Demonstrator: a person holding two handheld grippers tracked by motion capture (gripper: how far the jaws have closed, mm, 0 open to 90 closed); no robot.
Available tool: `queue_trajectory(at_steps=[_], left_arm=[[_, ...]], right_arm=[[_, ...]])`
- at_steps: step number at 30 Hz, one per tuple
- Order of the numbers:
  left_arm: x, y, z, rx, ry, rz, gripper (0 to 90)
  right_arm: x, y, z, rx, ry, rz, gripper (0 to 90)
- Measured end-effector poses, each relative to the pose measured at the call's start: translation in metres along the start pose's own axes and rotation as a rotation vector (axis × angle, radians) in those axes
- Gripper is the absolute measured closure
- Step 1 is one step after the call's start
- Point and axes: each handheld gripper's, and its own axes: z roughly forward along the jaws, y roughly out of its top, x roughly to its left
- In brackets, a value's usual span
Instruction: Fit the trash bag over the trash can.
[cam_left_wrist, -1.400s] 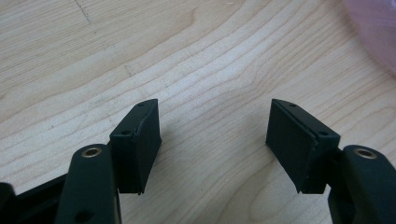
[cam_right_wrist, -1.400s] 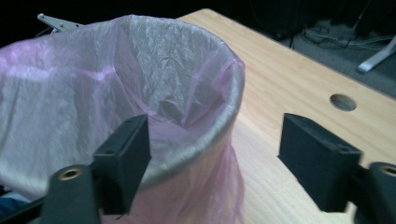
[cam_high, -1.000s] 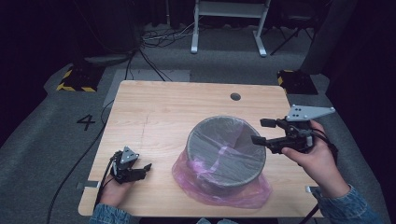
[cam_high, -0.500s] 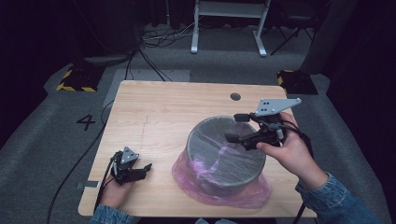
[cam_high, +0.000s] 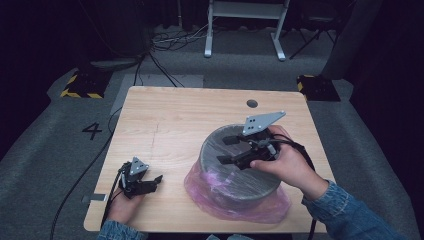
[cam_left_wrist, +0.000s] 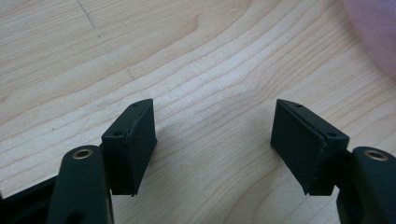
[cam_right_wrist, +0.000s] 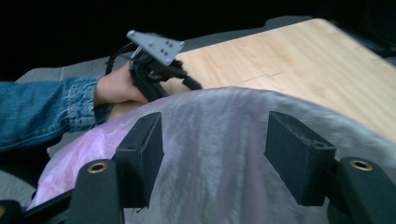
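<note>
While our right hand (cam_high: 285, 162) reaches over the bin (cam_high: 240, 167) lined with a pink bag (cam_high: 235, 202) near the table's (cam_high: 175, 125) front, the right gripper (cam_high: 225, 150) hangs above it, jaws just narrowing yet apart, empty.

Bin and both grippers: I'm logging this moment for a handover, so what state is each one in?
Bin: upright on the table, top open.
Pink bag: lining the bin, its edge spread on the table around the base.
Left gripper: open, nothing between its jaws, low over bare wood.
Right gripper: open over the bin's mouth, jaws just been closing, nothing gripped.
</note>
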Motion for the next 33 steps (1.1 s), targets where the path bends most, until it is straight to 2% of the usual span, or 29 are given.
queue_trajectory(at_steps=[9, 15, 18, 21, 24, 27, 33], left_arm=[[0.000, 0.000, 0.000, 0.001, -0.001, -0.001, 30.8], [0.000, 0.000, 0.000, 0.001, -0.001, 0.000, 30.7], [0.000, 0.000, 0.000, 0.001, -0.001, -0.001, 30.7], [0.000, 0.000, 0.000, 0.002, -0.002, -0.001, 30.7], [0.000, 0.000, 0.000, 0.003, -0.001, 0.001, 30.6], [0.000, 0.000, 0.001, 0.001, -0.001, -0.002, 30.1], [0.000, 0.000, 0.001, 0.001, -0.002, -0.004, 30.0]], right_arm=[[-0.008, -0.012, 0.028, 0.102, 0.002, -0.007, 39.6], [-0.016, -0.021, 0.038, 0.201, -0.028, -0.020, 48.0], [-0.021, -0.025, 0.042, 0.231, -0.040, -0.007, 45.0], [-0.026, -0.031, 0.048, 0.285, -0.072, -0.021, 40.8], [-0.029, -0.036, 0.055, 0.313, -0.091, -0.025, 37.1], [-0.030, -0.040, 0.061, 0.338, -0.087, -0.023, 35.5], [-0.030, -0.046, 0.069, 0.406, -0.061, 0.017, 32.7]])
